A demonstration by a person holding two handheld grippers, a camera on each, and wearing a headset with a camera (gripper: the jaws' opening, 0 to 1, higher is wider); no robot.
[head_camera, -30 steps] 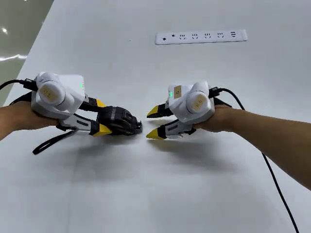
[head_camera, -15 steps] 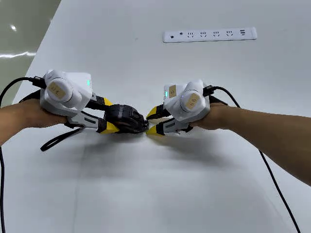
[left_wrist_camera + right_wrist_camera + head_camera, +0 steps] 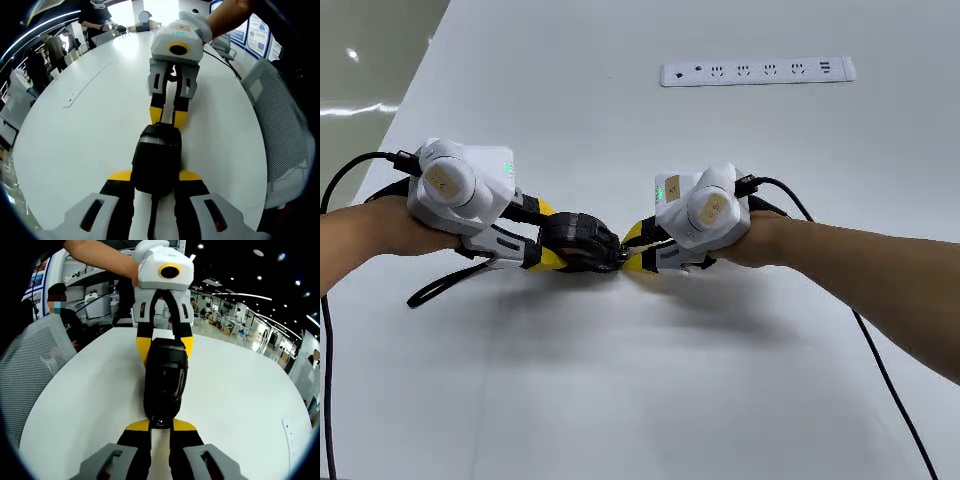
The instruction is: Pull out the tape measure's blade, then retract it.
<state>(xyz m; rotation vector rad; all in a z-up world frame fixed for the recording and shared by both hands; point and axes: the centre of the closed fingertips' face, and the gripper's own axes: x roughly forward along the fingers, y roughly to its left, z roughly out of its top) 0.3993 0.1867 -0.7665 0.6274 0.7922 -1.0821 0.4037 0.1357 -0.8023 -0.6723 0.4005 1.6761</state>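
Bench (image 3: 620, 400): white; power strip (image 3: 757, 71) at 1 o'clock, well apart from work.
Tape measure (image 3: 578, 240): black case, mid-bench, between both grippers; blade not yet out.
Left gripper (image 3: 548, 237): at case's 9 o'clock, fingers clamped on case sides.
Right gripper (image 3: 631, 248): at case's 3 o'clock, fingers narrowed about blade tab (image 3: 160, 421); true pinch impossible to tell.
Risk, slip: shallow hold on tab, likely to let go mid-pull, blade snapping back.
Risk, twist: pull off-line with slot, case turning in left fingers.
Risk, return: early release, tab whipping into case.
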